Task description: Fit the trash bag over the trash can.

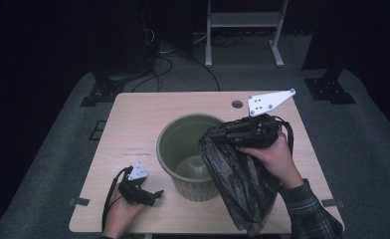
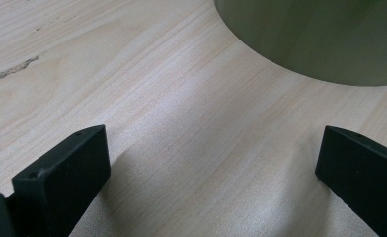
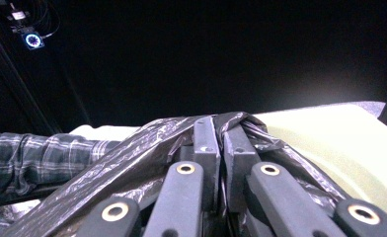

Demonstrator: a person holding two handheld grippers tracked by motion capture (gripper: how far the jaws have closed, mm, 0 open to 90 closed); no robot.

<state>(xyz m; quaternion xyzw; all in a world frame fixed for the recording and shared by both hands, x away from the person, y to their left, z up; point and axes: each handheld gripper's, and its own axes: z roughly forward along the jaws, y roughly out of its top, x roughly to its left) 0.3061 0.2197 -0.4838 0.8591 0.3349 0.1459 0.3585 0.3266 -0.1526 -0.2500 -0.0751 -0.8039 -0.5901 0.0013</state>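
Note:
A green bin (image 1: 190, 159) stands in the middle of the wooden table (image 1: 133, 124). A black plastic bag (image 1: 240, 179) hangs over the bin's right rim and down toward the table's front edge. My right gripper (image 1: 218, 134) lies level above the bin, pointing left, and is shut on the bag's top edge. In the right gripper view the jaws pinch the crumpled bag (image 3: 132, 158) at my right gripper (image 3: 221, 129). My left gripper (image 1: 155, 194) rests low at the front left, open, beside the bin's wall (image 2: 320, 39). Only bare wood lies at my left gripper (image 2: 213, 163).
A round cable hole (image 1: 237, 104) sits in the table near the far edge. A white desk frame (image 1: 243, 25) stands on the floor beyond the table. A plaid sleeve (image 1: 312, 211) comes in at the front right.

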